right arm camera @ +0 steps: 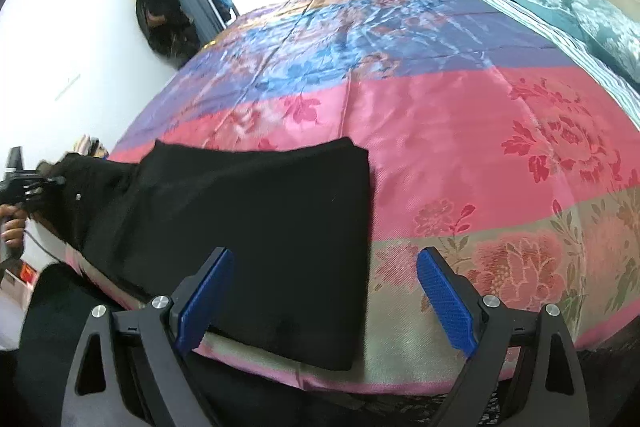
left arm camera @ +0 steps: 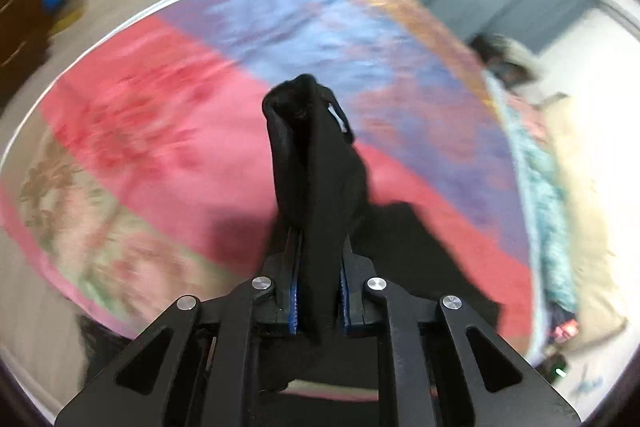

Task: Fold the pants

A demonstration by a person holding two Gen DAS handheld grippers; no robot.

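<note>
Floral bedspread (right arm camera: 460, 131), black pants (right arm camera: 256, 211) clamped in left gripper (left arm camera: 318, 267) jaws, right gripper (right arm camera: 326, 291) jaws apart above them

No readable text showed anywhere: no label, brand, number or sign could be made out in either wrist view. A small white tag (left arm camera: 335, 115) sat on the bunched black fabric pants (left arm camera: 316, 163), but it was too blurred to read. The striped floral satin bedspread (right arm camera: 460, 115) carried only a flower pattern, no lettering.
</note>
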